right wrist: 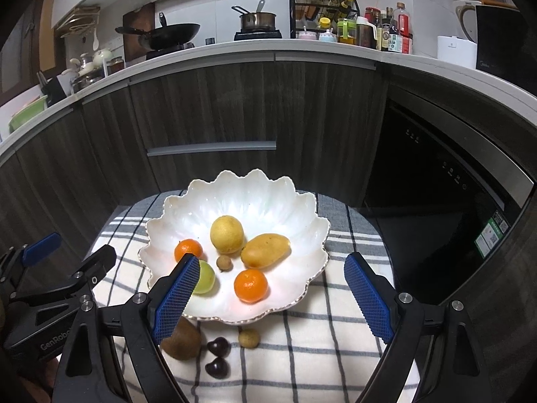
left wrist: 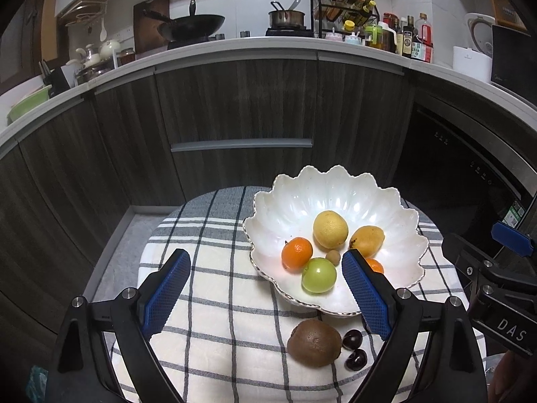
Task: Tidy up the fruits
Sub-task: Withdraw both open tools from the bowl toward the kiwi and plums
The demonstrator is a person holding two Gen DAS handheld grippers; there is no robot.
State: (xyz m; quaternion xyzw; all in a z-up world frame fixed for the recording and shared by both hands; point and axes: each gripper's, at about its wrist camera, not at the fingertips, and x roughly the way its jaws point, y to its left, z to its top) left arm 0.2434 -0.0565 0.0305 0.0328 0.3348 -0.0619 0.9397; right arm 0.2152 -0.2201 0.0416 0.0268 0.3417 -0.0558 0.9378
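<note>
A white scalloped bowl point(left wrist: 302, 201) point(right wrist: 251, 198) sits on a checked cloth. Inside it lie a lemon point(right wrist: 227, 234), a mango point(right wrist: 265, 249), two tangerines point(right wrist: 251, 285) point(right wrist: 188, 248), a green apple point(left wrist: 318, 274) and a small longan point(right wrist: 223, 263). On the cloth in front of the bowl rest a kiwi point(left wrist: 313, 342), two dark round fruits point(left wrist: 352, 338) point(left wrist: 356, 359) and another longan point(right wrist: 249, 337). My left gripper point(left wrist: 266, 258) hangs open above the bowl's near left rim, holding nothing. My right gripper point(right wrist: 272, 262) is open and empty over the bowl's near right side.
The checked cloth point(left wrist: 214, 302) covers a small round table. Dark wood cabinets point(left wrist: 235, 107) stand close behind it, with a black appliance point(right wrist: 436, 201) at the right. The counter above carries a wok point(left wrist: 198, 23), a pot point(left wrist: 287, 18) and several bottles.
</note>
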